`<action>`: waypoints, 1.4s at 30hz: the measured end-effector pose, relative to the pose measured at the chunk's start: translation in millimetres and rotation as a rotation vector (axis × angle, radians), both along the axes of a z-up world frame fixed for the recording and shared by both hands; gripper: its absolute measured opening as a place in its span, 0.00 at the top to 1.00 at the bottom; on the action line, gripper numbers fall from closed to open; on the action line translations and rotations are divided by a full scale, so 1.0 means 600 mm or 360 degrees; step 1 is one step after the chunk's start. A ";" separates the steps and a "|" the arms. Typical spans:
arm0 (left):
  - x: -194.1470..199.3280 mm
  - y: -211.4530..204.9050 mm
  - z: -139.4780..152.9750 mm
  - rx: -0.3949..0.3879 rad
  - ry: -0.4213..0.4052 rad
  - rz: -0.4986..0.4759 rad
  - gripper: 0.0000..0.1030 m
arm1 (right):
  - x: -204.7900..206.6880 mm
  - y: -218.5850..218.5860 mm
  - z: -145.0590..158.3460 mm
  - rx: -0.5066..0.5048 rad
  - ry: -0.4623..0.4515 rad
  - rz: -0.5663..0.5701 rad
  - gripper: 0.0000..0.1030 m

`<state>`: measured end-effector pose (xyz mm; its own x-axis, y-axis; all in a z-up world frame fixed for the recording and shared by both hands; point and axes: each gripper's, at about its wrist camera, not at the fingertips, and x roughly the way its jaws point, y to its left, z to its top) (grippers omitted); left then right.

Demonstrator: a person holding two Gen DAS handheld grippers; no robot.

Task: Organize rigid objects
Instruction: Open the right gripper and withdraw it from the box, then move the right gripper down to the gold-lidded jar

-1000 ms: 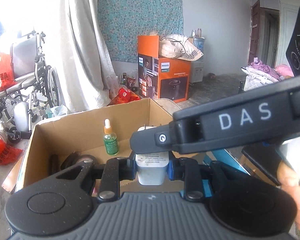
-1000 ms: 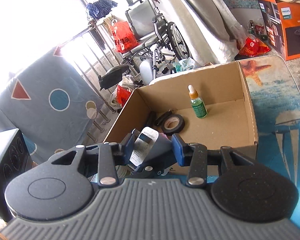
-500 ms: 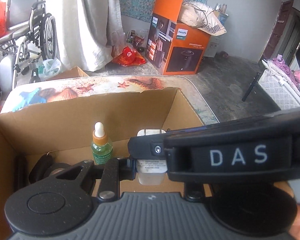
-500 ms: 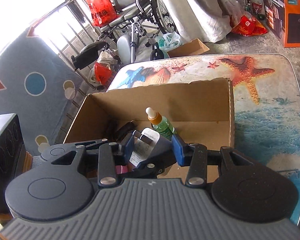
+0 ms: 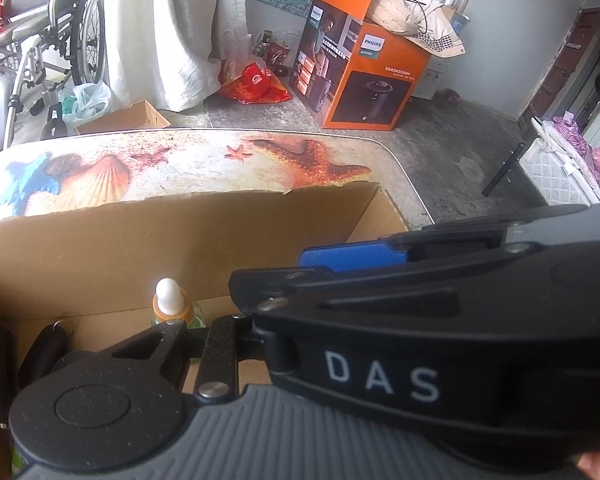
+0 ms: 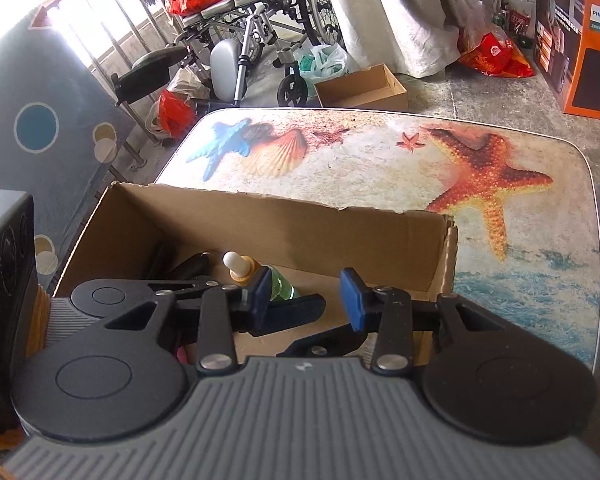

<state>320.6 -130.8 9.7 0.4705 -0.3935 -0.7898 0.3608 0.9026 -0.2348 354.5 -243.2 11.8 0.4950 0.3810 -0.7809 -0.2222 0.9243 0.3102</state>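
An open cardboard box [image 6: 280, 224] [image 5: 180, 240] holds an upright green dropper bottle [image 6: 236, 264] [image 5: 172, 300] and black tape rolls [image 5: 48, 344] at its left end. My right gripper [image 6: 306, 300] hangs over the box. Its jaws are closing and nothing shows between its blue pads [image 6: 350, 300]. In the left wrist view its black body crosses the picture and hides my left fingertips. In the right wrist view my left gripper [image 6: 314, 328] lies just beneath, fingers close together. The white charger plug it gripped is hidden.
The box stands on a table [image 6: 380, 160] printed with shells and starfish. A black speaker [image 6: 0, 280] is at the near left. On the floor beyond are a small carton [image 6: 360, 88], a wheelchair [image 6: 260, 12] and an orange appliance box [image 5: 360, 72].
Both grippers have come forward over the box and tipped down. The white-labelled item is gone from between the right pads. The right gripper now covers the plug in the left view.
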 end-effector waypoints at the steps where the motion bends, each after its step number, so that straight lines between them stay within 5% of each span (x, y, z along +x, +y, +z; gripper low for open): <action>1: 0.002 -0.002 0.000 0.0000 0.0002 0.0005 0.72 | 0.000 0.000 0.000 0.0003 -0.0003 0.0001 0.64; 5: -0.003 0.000 0.008 0.0000 -0.0019 0.0015 0.71 | -0.009 -0.009 0.003 0.0059 -0.0028 0.0001 0.64; 12: -0.058 0.007 0.056 -0.0002 -0.0140 -0.0023 0.43 | -0.079 -0.039 0.058 0.0207 -0.0164 -0.0071 0.63; 18: -0.146 0.036 0.101 -0.0020 -0.0254 -0.0098 0.22 | -0.221 -0.075 0.119 0.0426 -0.0352 -0.0196 0.59; 27: -0.303 0.112 0.115 0.0047 -0.0359 -0.0152 0.09 | -0.434 -0.062 0.110 0.0650 -0.0480 -0.0308 0.49; 34: -0.402 0.152 0.079 0.0111 -0.0340 -0.0197 0.07 | -0.519 -0.015 0.054 0.0703 -0.0369 -0.0300 0.48; 42: -0.451 0.175 0.013 0.0204 -0.0318 -0.0174 0.07 | -0.514 0.041 -0.007 0.0717 -0.0164 -0.0261 0.48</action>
